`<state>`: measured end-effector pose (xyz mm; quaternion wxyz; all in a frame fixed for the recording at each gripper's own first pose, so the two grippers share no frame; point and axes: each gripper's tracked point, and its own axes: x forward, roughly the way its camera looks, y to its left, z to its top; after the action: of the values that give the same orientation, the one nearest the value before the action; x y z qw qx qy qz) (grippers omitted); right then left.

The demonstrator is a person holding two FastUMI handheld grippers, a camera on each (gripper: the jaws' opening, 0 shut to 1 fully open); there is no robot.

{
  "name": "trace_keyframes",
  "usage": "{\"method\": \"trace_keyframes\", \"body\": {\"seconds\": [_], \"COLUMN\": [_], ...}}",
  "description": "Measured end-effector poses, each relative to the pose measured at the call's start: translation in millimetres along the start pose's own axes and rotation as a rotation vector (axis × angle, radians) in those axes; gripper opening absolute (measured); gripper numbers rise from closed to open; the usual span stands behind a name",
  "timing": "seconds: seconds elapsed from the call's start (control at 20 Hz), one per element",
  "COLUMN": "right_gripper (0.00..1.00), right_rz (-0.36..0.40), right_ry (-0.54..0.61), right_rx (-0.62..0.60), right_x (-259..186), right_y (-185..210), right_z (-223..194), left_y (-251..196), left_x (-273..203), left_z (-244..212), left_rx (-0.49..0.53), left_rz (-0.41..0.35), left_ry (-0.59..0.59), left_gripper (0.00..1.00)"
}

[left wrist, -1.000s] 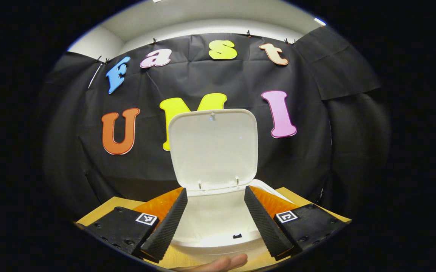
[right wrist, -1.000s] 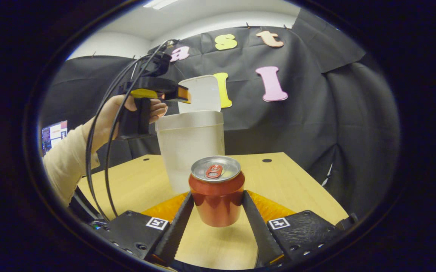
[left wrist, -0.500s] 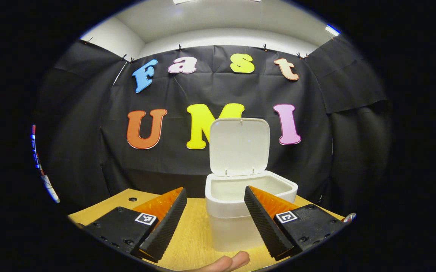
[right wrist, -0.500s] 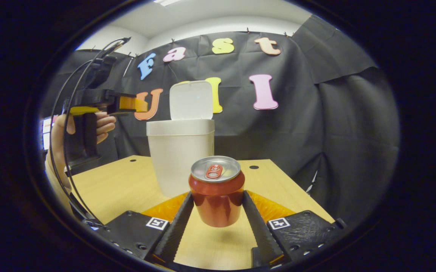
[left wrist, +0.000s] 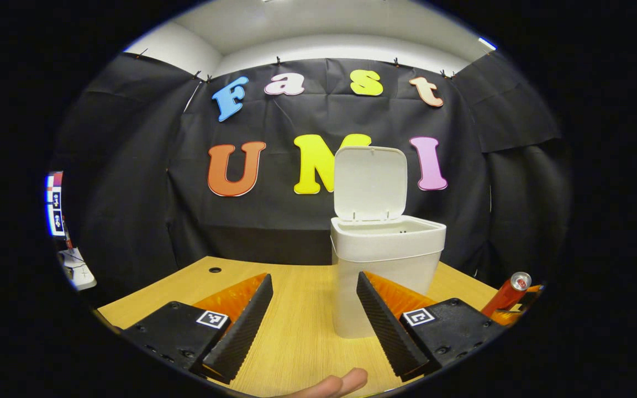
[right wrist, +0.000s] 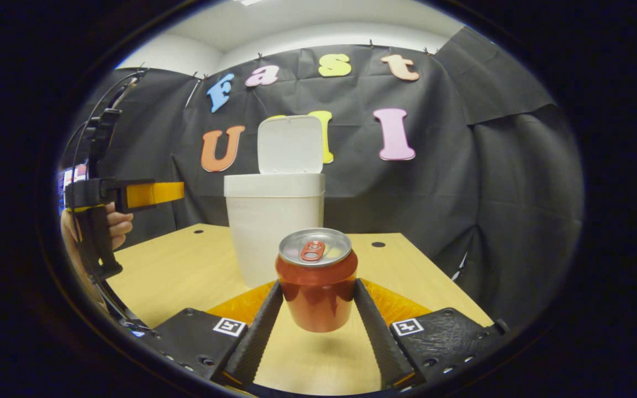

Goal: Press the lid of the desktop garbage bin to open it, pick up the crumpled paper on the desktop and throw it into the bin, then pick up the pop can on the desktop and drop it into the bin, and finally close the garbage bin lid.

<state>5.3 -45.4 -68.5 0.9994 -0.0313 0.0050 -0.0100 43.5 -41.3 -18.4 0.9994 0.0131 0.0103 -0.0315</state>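
The left gripper point(left wrist: 310, 320) has drawn back from the open bin point(left wrist: 387, 260), jaws spread and empty; the right gripper point(right wrist: 318, 320) holds the pop can point(right wrist: 316, 279) just above the desk point(right wrist: 185, 271), ready to drop in.

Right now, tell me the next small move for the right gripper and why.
Probably carry the pop can forward and up over the garbage bin. The right gripper has both fingers pressed on the upright can, lifted off the desktop, the lid stands open, and the left gripper is open, off to the side.
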Motion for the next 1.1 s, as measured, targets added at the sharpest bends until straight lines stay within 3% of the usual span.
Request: {"method": "trace_keyframes", "body": {"seconds": [0.25, 0.5, 0.75, 0.9, 1.1], "right_gripper": [0.81, 0.81, 0.8, 0.81, 0.81], "right_rz": [-0.041, -0.086, -0.06, -0.106, -0.044], "right_ry": [0.025, -0.007, -0.043, -0.036, 0.023], "right_rx": [-0.023, -0.033, -0.072, -0.095, -0.067], "right_x": [8.1, 8.8, 2.2, 1.3, -1.0], "right_y": [1.3, 9.9, 39.3, 43.2, 66.8], "right_z": [4.5, 32.9, 67.9, 86.1, 110.5], "left_y": [-1.9, 15.7, 38.4, 39.0, 32.5], "left_x": [-7.2, -6.2, -7.0, -5.4, -5.5], "left_z": [-13.2, -16.4, -18.4, -24.0, -22.5], "left_rx": [0.006, 0.025, 0.04, 0.034, 0.035], "left_rz": [-0.054, -0.027, 0.023, 0.026, 0.005], "left_ry": [0.026, 0.037, 0.06, 0.078, 0.079], "left_gripper": [0.98, 0.98, 0.98, 0.99, 0.99]}}
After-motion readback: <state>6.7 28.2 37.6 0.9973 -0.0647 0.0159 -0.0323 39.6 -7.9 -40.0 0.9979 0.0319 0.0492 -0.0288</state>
